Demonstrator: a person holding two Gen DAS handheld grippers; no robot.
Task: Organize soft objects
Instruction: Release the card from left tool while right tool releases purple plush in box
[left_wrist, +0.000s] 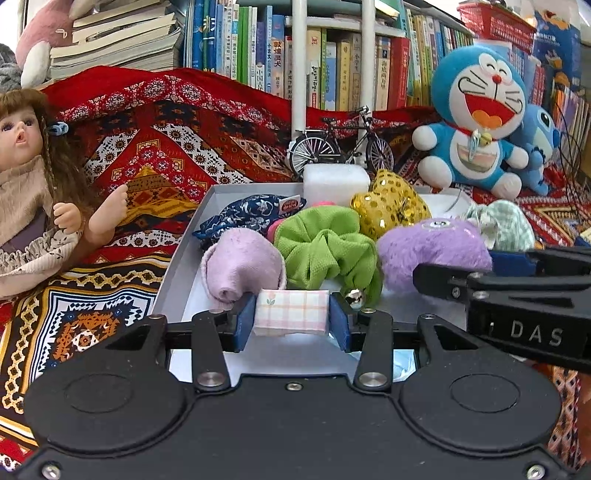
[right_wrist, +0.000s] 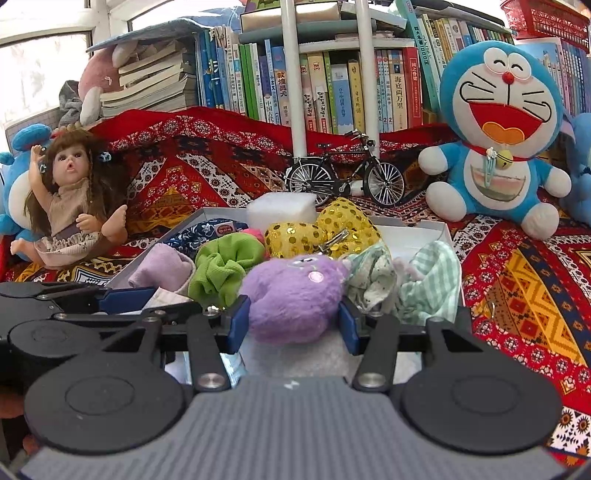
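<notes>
Red patterned cloth (left_wrist: 177, 122) covers the surface, bookshelf (left_wrist: 332, 55) behind. A white shallow tray (left_wrist: 173, 266) holds soft items: green fabric scrunchie (left_wrist: 325, 251), gold sequined pouch (left_wrist: 391, 206), lilac fleece sock (left_wrist: 240, 262). Left gripper (left_wrist: 291, 315) pinches a small pink-checked folded cloth packet (left_wrist: 291, 312) over the tray's near edge. Right gripper (right_wrist: 293, 319) clamps a fuzzy purple plush toy (right_wrist: 295, 295) in the tray.

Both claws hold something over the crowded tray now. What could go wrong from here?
1. The left claw pinches the small plaid packet only by its sides; it may slip out.
2. The right claw squeezes the purple plush, which touches the checked cloth and green scrunchie; lifting may drag them along.
</notes>
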